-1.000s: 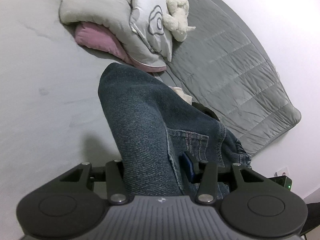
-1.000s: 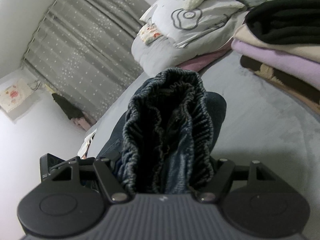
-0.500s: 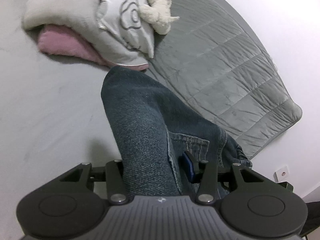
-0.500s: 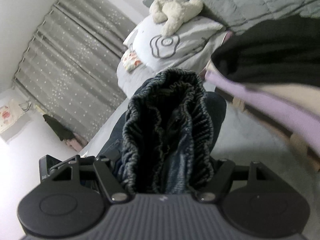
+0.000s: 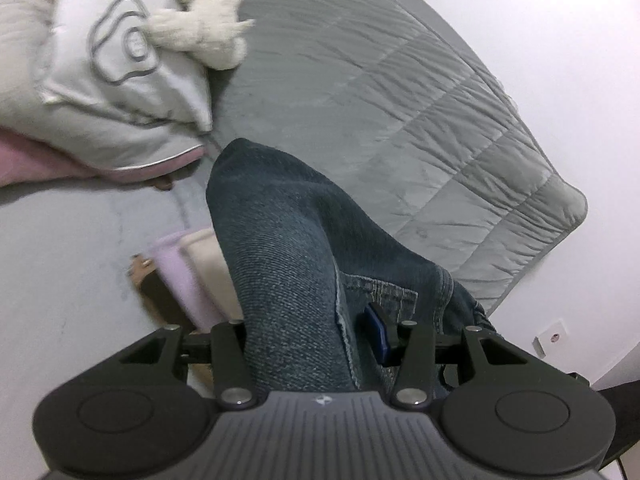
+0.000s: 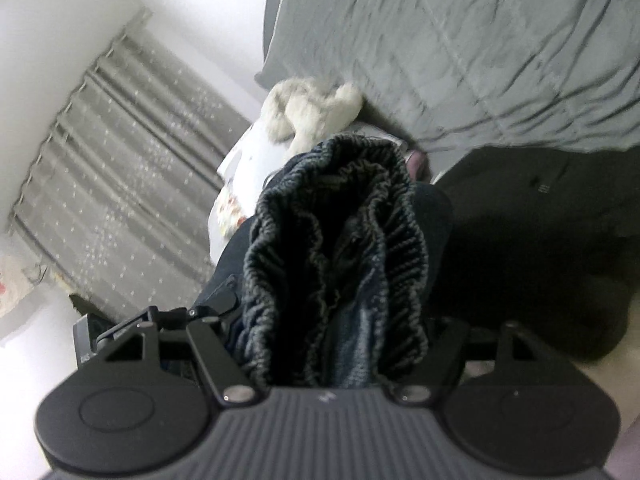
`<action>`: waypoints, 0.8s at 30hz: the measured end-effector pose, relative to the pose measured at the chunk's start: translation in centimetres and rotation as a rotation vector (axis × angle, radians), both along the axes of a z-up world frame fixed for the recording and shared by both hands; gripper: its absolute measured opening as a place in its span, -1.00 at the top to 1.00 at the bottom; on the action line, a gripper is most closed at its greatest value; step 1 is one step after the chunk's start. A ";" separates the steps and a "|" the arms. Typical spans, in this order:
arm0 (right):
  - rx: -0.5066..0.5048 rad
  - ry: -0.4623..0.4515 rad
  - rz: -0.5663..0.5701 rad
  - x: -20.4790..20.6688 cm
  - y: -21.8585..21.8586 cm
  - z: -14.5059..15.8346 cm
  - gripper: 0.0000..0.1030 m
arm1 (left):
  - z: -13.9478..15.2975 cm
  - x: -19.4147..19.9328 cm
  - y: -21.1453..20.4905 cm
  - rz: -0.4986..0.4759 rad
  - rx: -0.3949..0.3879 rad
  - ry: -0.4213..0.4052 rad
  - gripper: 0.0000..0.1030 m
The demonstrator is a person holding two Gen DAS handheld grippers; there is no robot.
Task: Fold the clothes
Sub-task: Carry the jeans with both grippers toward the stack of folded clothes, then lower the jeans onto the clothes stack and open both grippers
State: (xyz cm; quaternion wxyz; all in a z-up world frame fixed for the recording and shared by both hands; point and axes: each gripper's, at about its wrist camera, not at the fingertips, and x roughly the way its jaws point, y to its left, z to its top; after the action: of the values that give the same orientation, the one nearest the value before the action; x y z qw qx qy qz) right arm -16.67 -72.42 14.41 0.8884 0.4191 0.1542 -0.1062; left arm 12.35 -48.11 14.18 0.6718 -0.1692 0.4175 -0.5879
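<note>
Black gripper (image 5: 320, 344) bodies, ribbed grey housing, silver screws, round caps.

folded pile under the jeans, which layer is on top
The black garment tops the pile, seen from the right wrist. The lilac layer and the cream one lie beneath, edges showing beside the jeans.

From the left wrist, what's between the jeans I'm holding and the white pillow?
In the left wrist view, only bare grey bed sheet lies between the jeans and the white pillow; a pink pillow peeks from beneath the white one.
</note>
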 end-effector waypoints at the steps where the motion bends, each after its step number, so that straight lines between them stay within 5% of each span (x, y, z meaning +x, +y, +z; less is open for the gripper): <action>1: -0.002 -0.004 -0.011 -0.2 -0.8 0.2 -0.38 | 0.3 0.1 -0.7 -0.009 -0.005 -0.002 0.15; 12: -0.019 -0.037 -0.130 -2.5 -5.8 2.0 -0.39 | 3.4 -0.1 -9.9 -0.106 -0.040 -0.029 0.17; 24: 0.083 -0.042 -0.285 -5.2 -10.8 -1.6 -0.44 | 2.2 -0.8 -19.2 -0.173 0.042 -0.048 0.17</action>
State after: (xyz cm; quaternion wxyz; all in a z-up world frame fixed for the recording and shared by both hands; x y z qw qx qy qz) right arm -21.88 -83.18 12.80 0.8492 0.4754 0.0788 -0.2163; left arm 11.54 -67.36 16.36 0.6317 -0.1042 0.4264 -0.6389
